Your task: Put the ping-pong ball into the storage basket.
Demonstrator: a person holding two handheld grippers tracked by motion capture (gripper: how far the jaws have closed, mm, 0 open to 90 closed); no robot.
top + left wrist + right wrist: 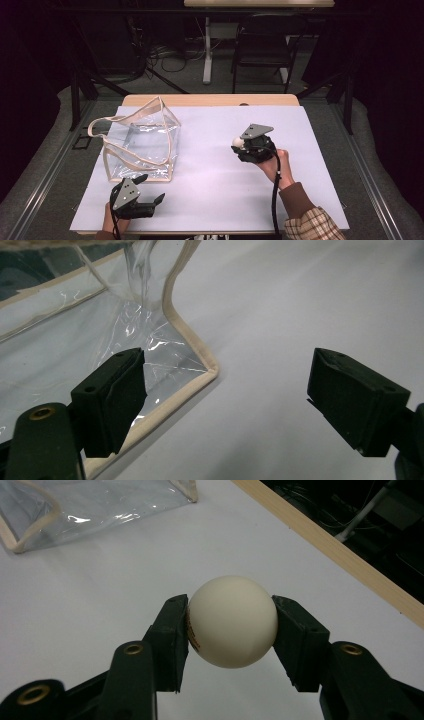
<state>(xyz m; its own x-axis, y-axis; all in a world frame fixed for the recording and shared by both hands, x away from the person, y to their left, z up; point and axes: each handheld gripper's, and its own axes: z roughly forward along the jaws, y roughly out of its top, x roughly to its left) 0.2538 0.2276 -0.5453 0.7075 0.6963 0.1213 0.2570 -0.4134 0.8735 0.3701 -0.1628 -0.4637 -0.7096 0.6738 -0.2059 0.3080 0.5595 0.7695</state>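
Right gripper [240,145]: jaws are pressing on both sides of a white ball [232,621]; in the right gripper view the ball is sitting squarely between the two black pads [172,640], touching each.
Ball marking: small reddish print is showing on the ball's left edge beside the pad; too small to read.
Ball place: well to the right of the clear bag [142,141], above the white table sheet [215,200]; in the high view it is showing as a pale dot [238,142] at the gripper's tip, facing toward the bag.
Right hand [276,162]: is gripping the tool from behind, with a brown cuff and plaid sleeve [312,225] trailing toward the near table edge.
Left gripper [150,192]: jaws are standing wide apart with nothing between them; just near of the bag's front corner.
Left gripper view: one pad [112,400] is overlapping the bag's clear wall in the picture, the other is lying over bare sheet to the right of the bag; whether the pad is touching the bag I cannot tell.
Clear bag: is standing open-topped on the left part of the sheet, beige trim [192,347] running along its edges, beige handle loop [97,131] drooping off its left side.
Wooden table edge [340,547]: is running beyond the bag and the ball, past the far side of the sheet.
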